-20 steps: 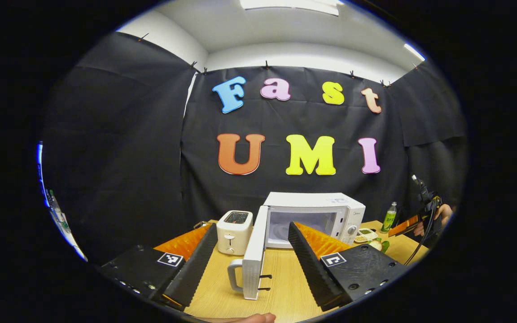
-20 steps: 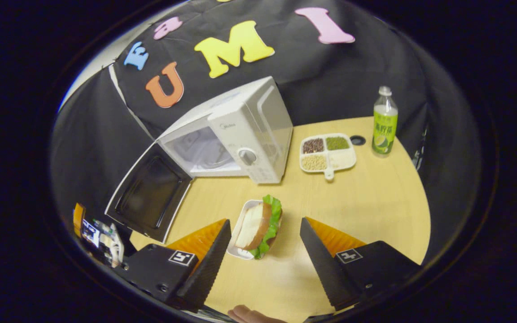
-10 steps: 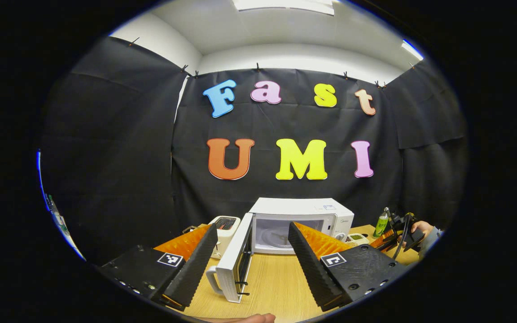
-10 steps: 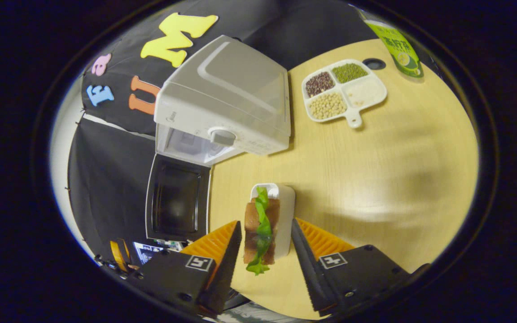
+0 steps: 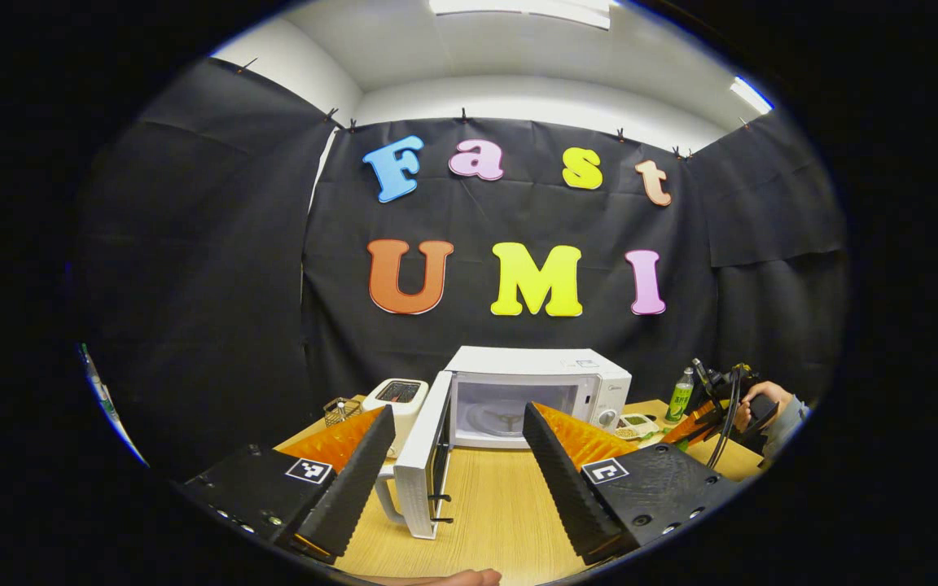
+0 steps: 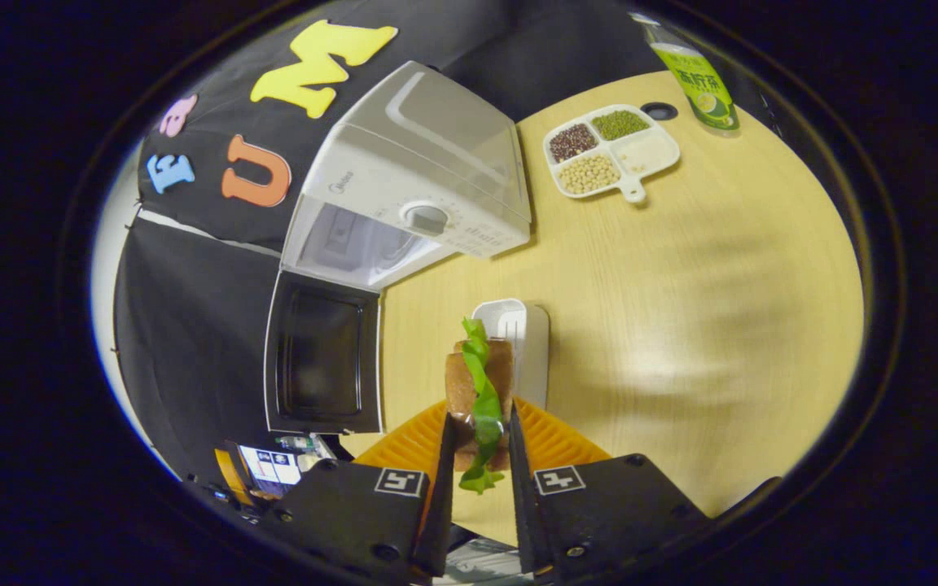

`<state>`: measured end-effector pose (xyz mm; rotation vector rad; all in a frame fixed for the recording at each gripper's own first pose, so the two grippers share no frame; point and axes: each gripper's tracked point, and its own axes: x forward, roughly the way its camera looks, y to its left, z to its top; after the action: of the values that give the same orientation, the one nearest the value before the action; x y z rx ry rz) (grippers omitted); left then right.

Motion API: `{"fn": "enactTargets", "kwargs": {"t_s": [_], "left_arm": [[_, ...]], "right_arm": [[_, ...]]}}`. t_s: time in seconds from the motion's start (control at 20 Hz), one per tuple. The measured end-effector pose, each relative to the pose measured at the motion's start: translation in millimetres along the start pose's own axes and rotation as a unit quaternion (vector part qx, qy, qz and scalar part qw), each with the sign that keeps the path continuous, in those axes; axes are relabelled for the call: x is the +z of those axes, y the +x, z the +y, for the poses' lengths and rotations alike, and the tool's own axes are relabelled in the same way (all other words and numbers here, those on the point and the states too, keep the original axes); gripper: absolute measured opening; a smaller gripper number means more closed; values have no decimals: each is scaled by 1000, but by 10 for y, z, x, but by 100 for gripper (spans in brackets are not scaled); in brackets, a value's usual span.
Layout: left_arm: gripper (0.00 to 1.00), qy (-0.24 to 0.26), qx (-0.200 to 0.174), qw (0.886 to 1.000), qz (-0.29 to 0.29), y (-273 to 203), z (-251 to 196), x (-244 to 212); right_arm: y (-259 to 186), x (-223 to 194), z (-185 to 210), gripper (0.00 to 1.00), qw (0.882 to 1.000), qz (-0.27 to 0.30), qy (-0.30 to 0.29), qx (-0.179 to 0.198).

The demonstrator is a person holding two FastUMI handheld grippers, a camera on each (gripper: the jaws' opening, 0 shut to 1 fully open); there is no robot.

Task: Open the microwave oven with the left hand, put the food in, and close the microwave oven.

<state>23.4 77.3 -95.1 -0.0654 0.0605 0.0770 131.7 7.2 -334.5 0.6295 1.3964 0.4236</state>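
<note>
**Sandwich gripped, oven door standing open**

Right gripper view, left to right: the microwave door (image 6: 321,352) hangs open at centre left, the microwave oven (image 6: 412,183) sits above it with its cavity exposed, and the right gripper (image 6: 479,456) at bottom centre has its jaws pinching the sandwich (image 6: 479,391), lettuce showing between the bread. A white dish (image 6: 518,342) lies just behind the sandwich on the wooden table (image 6: 705,309). Upper right holds a divided tray of beans (image 6: 609,150) and a green bottle (image 6: 693,73).

Left gripper view: the left gripper (image 5: 453,456) holds nothing, jaws spread, near the open door.

Judged step: the food is being picked up. Next comes carrying it left into the cavity without snagging the door.

Writing on the oven front and on the bottle label is too small to read.
</note>
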Motion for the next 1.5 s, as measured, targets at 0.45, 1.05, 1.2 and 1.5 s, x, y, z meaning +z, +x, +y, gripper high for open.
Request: {"fn": "enactTargets", "kwargs": {"t_s": [0.45,1.05,1.2,1.5], "left_arm": [[95,-10,-13,1000,-12,-225,353,25],[95,0,-12,1000,-8,-409,511,-206],[95,0,-9,1000,1,-398,547,-288],[95,-12,0,1000,20,-291,616,-463]], "right_arm": [[-382,-494,757,36,985,-87,-129,-71],[134,-1113,1917,36,902,-174,-372,-130],[318,-1139,2070,36,879,-193,-411,-146],[686,-805,2247,36,854,-260,-426,-148]]}}
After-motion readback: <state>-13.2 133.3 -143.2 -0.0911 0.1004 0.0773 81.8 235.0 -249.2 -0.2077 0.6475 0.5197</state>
